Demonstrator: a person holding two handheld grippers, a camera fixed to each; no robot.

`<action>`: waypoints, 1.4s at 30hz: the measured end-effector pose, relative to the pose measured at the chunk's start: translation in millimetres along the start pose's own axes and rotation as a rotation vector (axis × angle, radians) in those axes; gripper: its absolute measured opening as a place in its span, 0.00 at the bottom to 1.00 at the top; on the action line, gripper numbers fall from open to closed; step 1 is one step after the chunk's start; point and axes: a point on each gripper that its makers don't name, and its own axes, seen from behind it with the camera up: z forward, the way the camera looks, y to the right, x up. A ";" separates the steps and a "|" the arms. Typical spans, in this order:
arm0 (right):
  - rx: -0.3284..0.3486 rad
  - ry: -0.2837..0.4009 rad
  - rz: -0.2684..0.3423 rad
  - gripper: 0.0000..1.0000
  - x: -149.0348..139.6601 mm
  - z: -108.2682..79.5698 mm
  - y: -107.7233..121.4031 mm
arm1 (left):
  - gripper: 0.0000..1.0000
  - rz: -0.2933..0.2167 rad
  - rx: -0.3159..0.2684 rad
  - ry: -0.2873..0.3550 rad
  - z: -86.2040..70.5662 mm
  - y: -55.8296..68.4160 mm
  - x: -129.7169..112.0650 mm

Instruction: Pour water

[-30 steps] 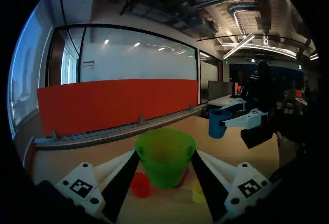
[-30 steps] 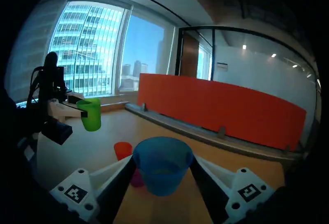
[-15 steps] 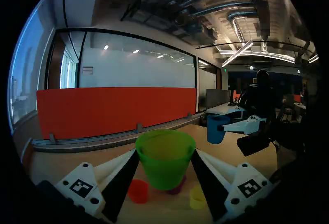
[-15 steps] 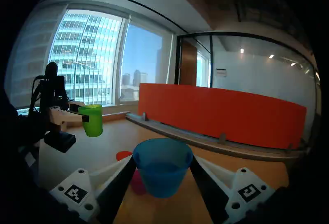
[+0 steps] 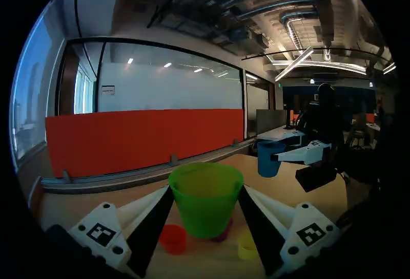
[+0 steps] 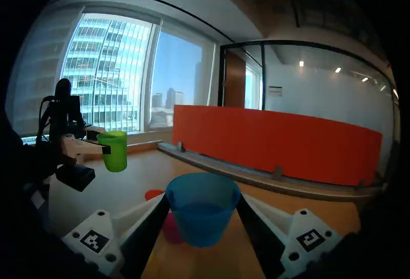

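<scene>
In the left gripper view my left gripper (image 5: 206,205) is shut on a green cup (image 5: 206,197), held upright above the wooden table (image 5: 287,181). Farther right there, the right gripper (image 5: 300,153) holds a blue cup (image 5: 267,158). In the right gripper view my right gripper (image 6: 202,212) is shut on that blue cup (image 6: 203,207), upright, with what looks like water inside. At the left of that view the left gripper (image 6: 77,146) carries the green cup (image 6: 114,151). The two cups are well apart.
Small cups stand on the table below: red (image 5: 173,238), purple (image 5: 223,233) and yellow (image 5: 247,245) ones; red (image 6: 152,194) and magenta (image 6: 171,228) in the right gripper view. An orange partition (image 5: 143,135) runs along the table's far edge. Windows (image 6: 107,74) lie beyond.
Both grippers tipped up slightly and levelled, each keeping its cup. The small cups on the table sit lower in both views. The other gripper's cup shifted a little in each view.
</scene>
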 end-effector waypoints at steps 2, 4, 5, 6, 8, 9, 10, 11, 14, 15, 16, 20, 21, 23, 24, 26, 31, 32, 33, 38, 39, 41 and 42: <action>0.002 0.000 -0.002 0.91 1.1 -0.6 -0.5 | 0.86 -0.001 -0.002 -0.002 -0.4 0.1 -0.7; 0.004 0.000 -0.003 0.91 2.1 -1.0 -0.9 | 0.86 0.000 -0.003 -0.005 -0.8 0.3 -1.3; 0.005 0.000 -0.003 0.91 2.6 -1.2 -1.1 | 0.86 0.001 -0.003 -0.006 -1.1 0.4 -1.6; 0.006 0.001 -0.004 0.91 3.1 -1.3 -1.3 | 0.86 0.002 -0.004 -0.007 -1.3 0.6 -1.8; 0.011 0.002 -0.004 0.92 5.1 -1.7 -1.7 | 0.86 0.004 -0.007 -0.008 -0.7 2.0 -3.0; 0.013 0.002 -0.005 0.92 6.0 -1.8 -1.9 | 0.86 0.005 -0.008 -0.009 -0.5 2.6 -3.5; 0.014 0.004 -0.007 0.92 7.7 -1.8 -1.8 | 0.86 0.005 -0.011 -0.011 0.0 3.6 -4.3; 0.016 0.006 -0.010 0.91 9.6 -1.9 -1.8 | 0.86 0.004 -0.014 -0.013 0.4 4.7 -5.1; 0.020 0.011 -0.019 0.91 15.5 -1.7 -2.2 | 0.86 0.006 -0.019 -0.018 2.0 6.8 -8.1; 0.022 0.013 -0.022 0.91 17.5 -1.6 -2.4 | 0.86 0.007 -0.021 -0.020 2.6 7.4 -9.1; 0.024 0.015 -0.025 0.91 19.4 -1.3 -2.7 | 0.86 0.009 -0.023 -0.022 3.1 8.2 -10.0; 0.035 0.021 -0.042 0.91 26.8 0.4 -3.5 | 0.86 0.014 -0.033 -0.028 5.1 11.9 -12.3; 0.037 0.022 -0.047 0.91 28.3 0.9 -3.6 | 0.86 0.015 -0.035 -0.029 5.5 12.8 -12.6; 0.040 0.020 -0.063 0.91 31.1 2.3 -3.7 | 0.86 0.015 -0.041 -0.029 6.5 14.7 -13.3; 0.042 0.019 -0.071 0.91 32.4 3.0 -3.8 | 0.86 0.015 -0.044 -0.029 7.0 15.5 -13.5; 0.047 0.019 -0.091 0.91 35.9 4.8 -5.1 | 0.86 0.014 -0.048 -0.029 7.8 17.0 -13.6; 0.062 0.028 -0.144 0.91 48.3 8.7 -9.3 | 0.86 0.014 -0.059 -0.030 10.5 20.1 -13.9; 0.064 0.029 -0.157 0.91 50.9 9.6 -9.9 | 0.86 0.015 -0.061 -0.031 11.2 20.7 -14.1; 0.067 0.031 -0.168 0.92 53.3 10.4 -10.5 | 0.86 0.016 -0.063 -0.032 11.9 21.3 -14.2; 0.076 0.037 -0.243 0.91 66.0 14.8 -15.6 | 0.86 0.023 -0.077 -0.038 14.8 26.2 -14.9; 0.079 0.037 -0.257 0.91 68.6 15.6 -16.8 | 0.86 0.025 -0.079 -0.039 15.5 27.2 -14.9; 0.084 0.040 -0.284 0.91 74.0 18.3 -19.5 | 0.86 0.026 -0.084 -0.039 17.4 29.7 -14.4; 0.087 0.041 -0.297 0.91 76.5 19.5 -20.7 | 0.86 0.026 -0.086 -0.039 18.3 30.8 -14.3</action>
